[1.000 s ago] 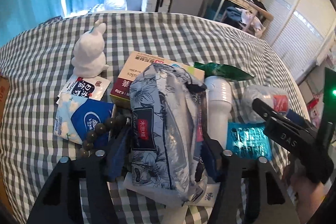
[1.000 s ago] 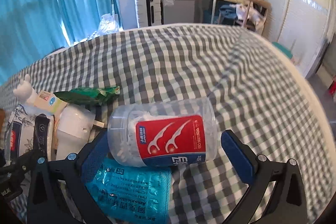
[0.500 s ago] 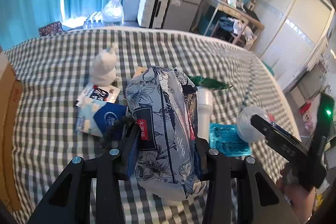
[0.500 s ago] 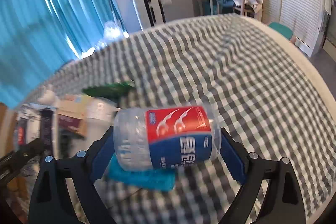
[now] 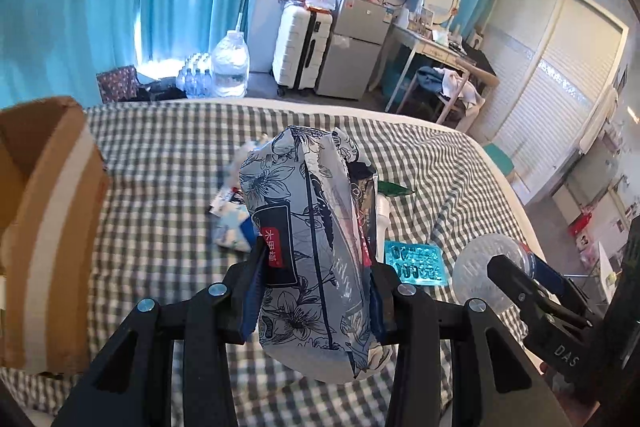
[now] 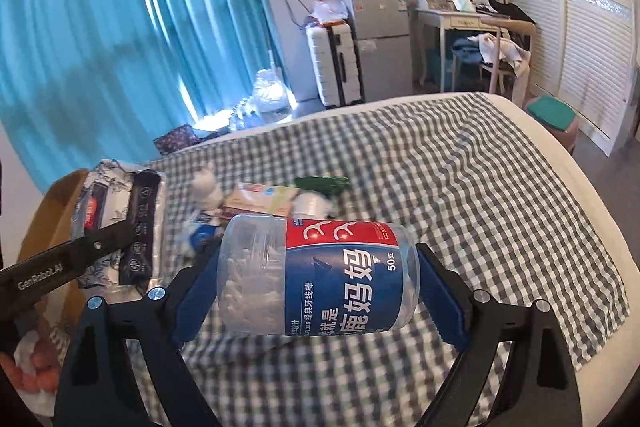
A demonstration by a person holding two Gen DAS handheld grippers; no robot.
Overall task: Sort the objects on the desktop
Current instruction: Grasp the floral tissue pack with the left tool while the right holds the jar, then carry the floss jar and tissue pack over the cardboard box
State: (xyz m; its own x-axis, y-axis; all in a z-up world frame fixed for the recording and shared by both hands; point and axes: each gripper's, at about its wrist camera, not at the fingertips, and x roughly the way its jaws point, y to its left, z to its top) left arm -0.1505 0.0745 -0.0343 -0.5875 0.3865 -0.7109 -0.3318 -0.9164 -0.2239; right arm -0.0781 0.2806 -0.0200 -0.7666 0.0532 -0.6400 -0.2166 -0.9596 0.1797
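My left gripper [image 5: 314, 291] is shut on a floral blue-and-white tissue pack [image 5: 308, 227] and holds it high above the checked cloth. The pack also shows in the right wrist view [image 6: 116, 223]. My right gripper [image 6: 320, 291] is shut on a clear floss-pick jar [image 6: 320, 275] with a red and blue label, held on its side in the air. The jar also shows at the right of the left wrist view [image 5: 486, 275]. On the cloth lie a teal packet [image 5: 414, 263], a blue tissue packet [image 5: 234, 231], a white rabbit figure [image 6: 206, 185], a medicine box [image 6: 262, 199] and a green wrapper [image 6: 320, 183].
An open cardboard box [image 5: 44, 227] stands at the left on the checked table [image 6: 460, 187]. Beyond the table are blue curtains, a white suitcase [image 5: 302, 49], a small fridge, water bottles and a desk with a chair.
Both grippers have risen from the cloth with their loads, the tissue pack and the jar. The left view has swung left, and the cardboard box has come into sight.
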